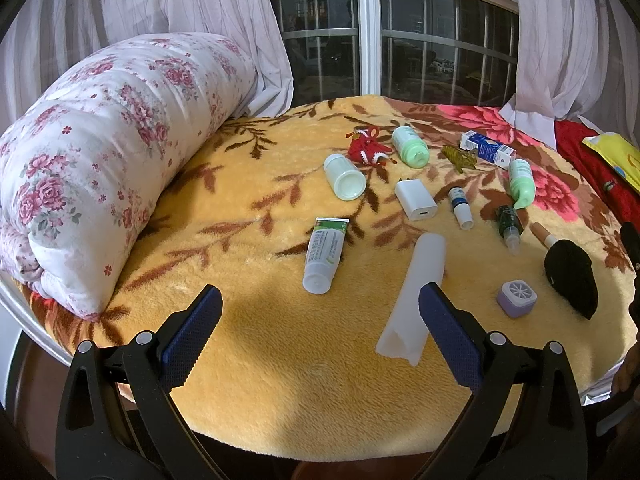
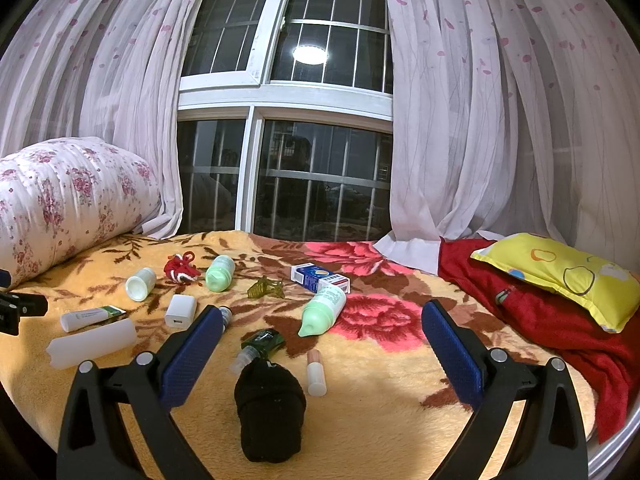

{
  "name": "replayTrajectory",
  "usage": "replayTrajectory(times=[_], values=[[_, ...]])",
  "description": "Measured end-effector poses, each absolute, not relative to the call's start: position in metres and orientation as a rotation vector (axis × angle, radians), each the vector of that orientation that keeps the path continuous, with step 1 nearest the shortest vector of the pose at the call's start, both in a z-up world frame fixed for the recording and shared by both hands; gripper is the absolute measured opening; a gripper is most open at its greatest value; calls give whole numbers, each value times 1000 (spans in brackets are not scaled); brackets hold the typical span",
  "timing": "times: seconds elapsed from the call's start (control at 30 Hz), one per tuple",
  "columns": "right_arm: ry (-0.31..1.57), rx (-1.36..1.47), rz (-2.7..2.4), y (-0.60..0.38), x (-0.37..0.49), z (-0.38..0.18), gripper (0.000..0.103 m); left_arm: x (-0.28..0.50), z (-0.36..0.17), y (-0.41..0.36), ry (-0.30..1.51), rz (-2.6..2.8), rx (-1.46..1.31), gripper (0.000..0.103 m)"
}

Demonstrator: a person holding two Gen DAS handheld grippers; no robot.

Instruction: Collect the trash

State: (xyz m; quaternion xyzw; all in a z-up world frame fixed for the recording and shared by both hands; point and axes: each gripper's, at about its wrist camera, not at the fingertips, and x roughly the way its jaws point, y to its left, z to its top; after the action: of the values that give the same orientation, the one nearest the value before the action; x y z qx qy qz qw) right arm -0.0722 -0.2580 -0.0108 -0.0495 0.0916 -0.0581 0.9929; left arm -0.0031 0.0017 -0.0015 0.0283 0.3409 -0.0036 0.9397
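Your left gripper hangs over the near edge of the bed, jaws released and holding nothing. Your right gripper is likewise spread wide and empty.

Nearest the left gripper lies a translucent white tube, just beside the right-hand pad; its long axis runs from 6 toward 12 o'clock, leaning slightly to 1, flat end nearest you. At 11 o'clock from it lies a green-and-white squeeze tube, cap toward you, crimped end pointing to 12. At 3 o'clock sits a small purple container, and just beyond it a black cloth bundle.

In the right wrist view that black cloth bundle lies between your jaws, long axis near to far. A dark green bottle touches its far end, and a small pale stick lies just to its right.

Farther out lie a white charger, a white jar on its side, two pale green bottles, and a blue-and-white box.
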Motion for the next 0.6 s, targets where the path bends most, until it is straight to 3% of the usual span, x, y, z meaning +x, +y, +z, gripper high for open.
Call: replayTrajectory(times=[0.6], values=[[183, -97, -116, -258, -73, -10, 98, -4, -1, 0, 696, -6, 57, 96]])
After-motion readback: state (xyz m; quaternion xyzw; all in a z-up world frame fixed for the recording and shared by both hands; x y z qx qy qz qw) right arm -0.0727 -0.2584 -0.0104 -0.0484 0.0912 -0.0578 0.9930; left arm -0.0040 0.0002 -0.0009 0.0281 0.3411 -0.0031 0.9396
